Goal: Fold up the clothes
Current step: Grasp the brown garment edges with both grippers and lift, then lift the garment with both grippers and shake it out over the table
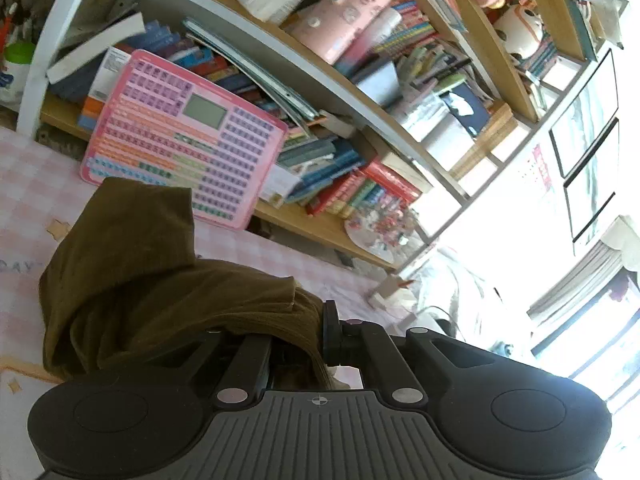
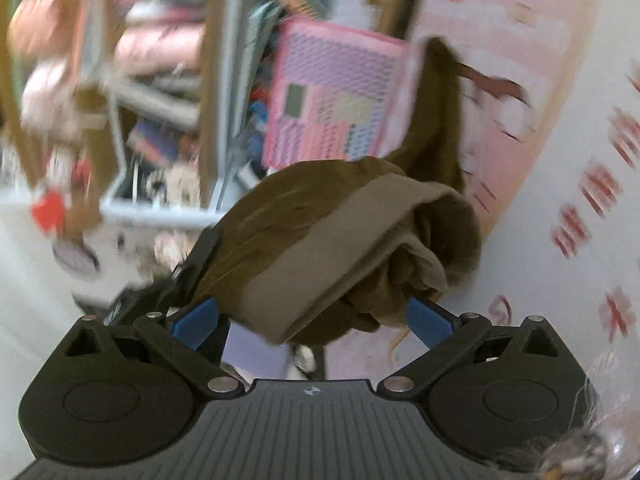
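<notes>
While its camera tilts steeply, the left gripper pinches a bunched edge of an olive-brown garment between jaws pressed close together. The cloth spills from the fingers toward 10 o'clock, heaped in soft folds on a pink checked sheet. In the blurred right view, the right gripper has its blue-padded jaws clamped on a thick wad of the same garment, a paler grey-brown band showing across the bundle and a dark strip trailing toward 1 o'clock. Beyond the cloth, at 12 o'clock in the left view, a pink keyboard toy leans against a crowded bookshelf of books and boxes. Bright window light washes out the room at 3 o'clock.
</notes>
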Demonstrator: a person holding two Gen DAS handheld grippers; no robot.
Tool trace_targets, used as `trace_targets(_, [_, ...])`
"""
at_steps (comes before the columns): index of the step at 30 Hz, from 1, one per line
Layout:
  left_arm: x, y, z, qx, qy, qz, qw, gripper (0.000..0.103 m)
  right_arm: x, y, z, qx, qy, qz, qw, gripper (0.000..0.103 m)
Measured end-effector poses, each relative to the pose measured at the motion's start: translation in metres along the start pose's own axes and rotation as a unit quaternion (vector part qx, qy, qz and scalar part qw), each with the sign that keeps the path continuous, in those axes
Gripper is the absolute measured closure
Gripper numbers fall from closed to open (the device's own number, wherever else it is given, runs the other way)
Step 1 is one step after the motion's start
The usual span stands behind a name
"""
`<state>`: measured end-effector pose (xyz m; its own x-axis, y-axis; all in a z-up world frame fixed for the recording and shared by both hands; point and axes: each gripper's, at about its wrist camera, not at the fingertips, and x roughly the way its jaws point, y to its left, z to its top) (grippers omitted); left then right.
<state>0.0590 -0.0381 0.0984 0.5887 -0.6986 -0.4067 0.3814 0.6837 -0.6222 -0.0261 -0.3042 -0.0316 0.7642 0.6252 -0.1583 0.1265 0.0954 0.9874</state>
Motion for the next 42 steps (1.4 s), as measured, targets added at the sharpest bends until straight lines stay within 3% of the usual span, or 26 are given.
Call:
trace_targets(4, [0.0, -0.006, -0.01, -0.024, 0.012, -0.003, 0.9996, 0.1, -0.012, -0.024, -0.002, 0.09, -0.028, 0.012, 0.995, 0.002])
trace_targets(10, [-0.006, -0.015, -0.026, -0.034, 0.025, 0.007, 0.9991, 0.1, -0.006, -0.037, -0.007, 0.176, -0.024, 0.103, 0.979, 0.002])
trace_targets(14, [-0.016, -0.017, -0.032, -0.046, 0.02, 0.009, 0.9987, 0.1, -0.001, -0.033, -0.005, 0.174, -0.014, 0.135, 0.975, 0.009])
trace_targets(15, [-0.019, -0.017, -0.031, -0.055, 0.017, 0.005, 0.9983, 0.1, 0.003, -0.036, -0.005, 0.178, -0.009, 0.134, 0.975, 0.013])
trace_targets(19, [-0.029, -0.016, -0.027, -0.091, 0.005, -0.012, 0.9958, 0.1, 0.019, -0.049, -0.016, 0.207, 0.024, 0.128, 0.97, 0.012])
trace_targets(25, [-0.029, 0.009, -0.028, -0.171, 0.013, -0.032, 0.9847, 0.1, 0.027, -0.036, -0.017, 0.201, 0.016, 0.213, 0.956, 0.013])
trace_targets(27, [-0.03, 0.019, -0.026, -0.18, 0.01, -0.032, 0.9831, 0.1, 0.028, -0.032, -0.016, 0.194, 0.008, 0.233, 0.953, 0.021])
trace_targets(28, [-0.031, 0.022, -0.024, -0.174, 0.008, -0.029, 0.9843, 0.1, 0.026, -0.032, -0.018, 0.193, 0.001, 0.228, 0.954, 0.025])
trace_targets(30, [-0.031, 0.03, -0.019, -0.163, 0.011, -0.023, 0.9864, 0.099, 0.021, -0.033, -0.02, 0.193, -0.018, 0.215, 0.957, 0.046])
trace_targets(33, [-0.031, 0.045, -0.017, -0.152, 0.027, -0.015, 0.9879, 0.099, 0.009, -0.028, -0.023, 0.178, -0.062, 0.197, 0.962, 0.061])
trace_targets(36, [-0.026, 0.054, -0.022, -0.139, 0.056, -0.012, 0.9887, 0.099, 0.007, -0.018, -0.026, 0.146, -0.092, 0.135, 0.976, 0.089])
trace_targets(39, [-0.023, 0.055, -0.025, -0.101, 0.085, -0.012, 0.9912, 0.097, 0.005, -0.012, -0.027, 0.118, -0.124, 0.062, 0.983, 0.093])
trace_targets(42, [-0.022, 0.053, -0.027, -0.053, 0.111, -0.011, 0.9924, 0.093, -0.009, 0.013, -0.019, 0.035, -0.155, -0.005, 0.987, 0.094])
